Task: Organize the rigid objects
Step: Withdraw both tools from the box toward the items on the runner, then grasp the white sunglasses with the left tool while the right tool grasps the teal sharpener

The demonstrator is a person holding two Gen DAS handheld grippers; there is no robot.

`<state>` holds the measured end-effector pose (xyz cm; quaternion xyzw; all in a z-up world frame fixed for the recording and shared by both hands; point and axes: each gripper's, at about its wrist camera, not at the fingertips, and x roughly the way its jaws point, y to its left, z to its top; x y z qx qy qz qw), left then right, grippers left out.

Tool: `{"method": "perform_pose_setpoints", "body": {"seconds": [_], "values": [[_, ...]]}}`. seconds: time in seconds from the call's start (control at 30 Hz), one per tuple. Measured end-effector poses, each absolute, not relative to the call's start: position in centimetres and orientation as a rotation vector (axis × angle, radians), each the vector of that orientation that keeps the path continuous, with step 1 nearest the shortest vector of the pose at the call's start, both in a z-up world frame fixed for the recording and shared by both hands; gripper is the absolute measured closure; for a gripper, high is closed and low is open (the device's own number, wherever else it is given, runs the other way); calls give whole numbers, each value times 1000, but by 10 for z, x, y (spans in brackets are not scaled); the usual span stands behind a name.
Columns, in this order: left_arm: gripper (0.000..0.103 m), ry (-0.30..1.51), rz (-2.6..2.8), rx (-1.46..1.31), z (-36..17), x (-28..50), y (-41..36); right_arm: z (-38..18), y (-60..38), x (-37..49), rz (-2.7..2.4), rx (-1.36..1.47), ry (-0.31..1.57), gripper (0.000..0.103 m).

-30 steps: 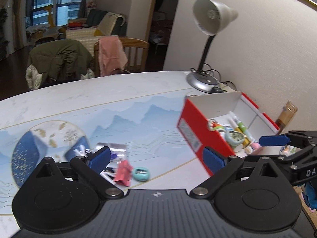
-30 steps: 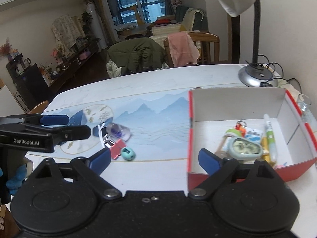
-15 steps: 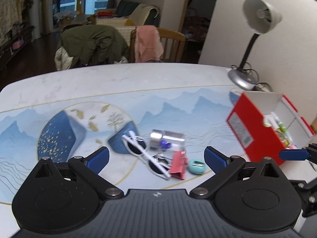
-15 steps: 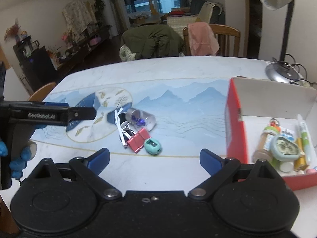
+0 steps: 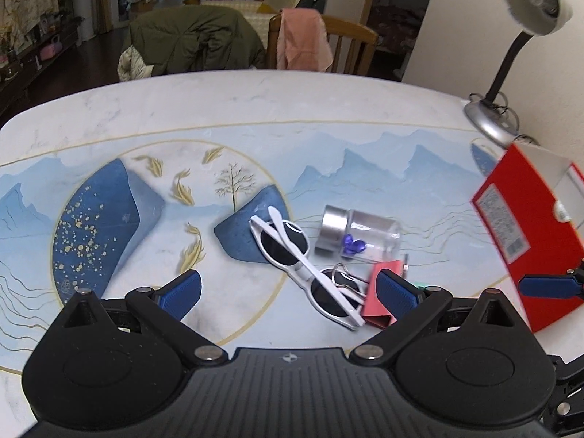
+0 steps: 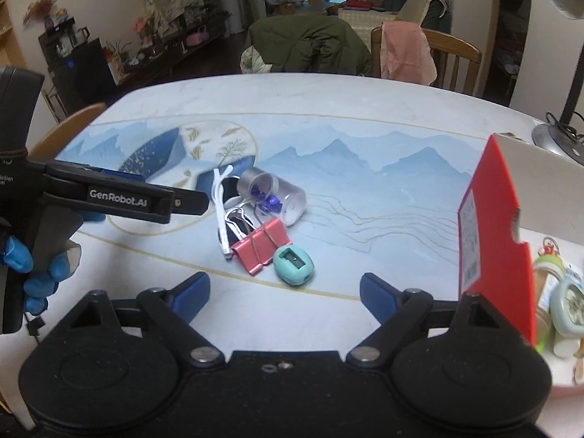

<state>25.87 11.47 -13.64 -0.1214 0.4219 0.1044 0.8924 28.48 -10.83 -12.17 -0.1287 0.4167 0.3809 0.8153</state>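
Note:
A small pile lies mid-table: white sunglasses (image 5: 303,266) (image 6: 222,219), a clear jar on its side with purple pieces inside (image 5: 359,233) (image 6: 273,197), a red binder clip (image 5: 379,299) (image 6: 261,244) and a teal pencil sharpener (image 6: 294,266). My left gripper (image 5: 288,295) hangs open just short of the sunglasses, its right pad in front of the clip. It also shows side-on as the left gripper (image 6: 189,200) left of the pile. My right gripper (image 6: 284,297) is open with its jaws closing; the sharpener lies just ahead of them and nothing is between them.
A red box (image 5: 529,226) (image 6: 492,241) with white walls stands at the right and holds a small clock (image 6: 569,306) and other bits. A desk lamp (image 5: 511,73) stands behind it. Chairs draped with coats line the far edge. A blue-gloved hand (image 6: 33,273) holds the left gripper.
Both views have swung left from the red box onto the pile and come lower and nearer to it. The right gripper's jaws stand slightly narrower.

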Motion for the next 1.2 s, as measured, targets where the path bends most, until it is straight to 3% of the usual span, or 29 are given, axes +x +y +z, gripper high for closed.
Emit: {"method": "perform_pose_setpoints", "body": {"seconds": [0.5,0.97,1.03,1.2], "values": [[2,919,347,-299,-163,294,132,-153,-82,315,875,-366,903,36],[27,949,344,-227,-174,305,122,-171,-63,320,936,-472,884,50],[29,947,335,-211,-174,307,120,-173,-63,322,936,-470,895,56],[56,942,311,-151,-172,308,115,-177,-63,321,946,-481,900,66]]}}
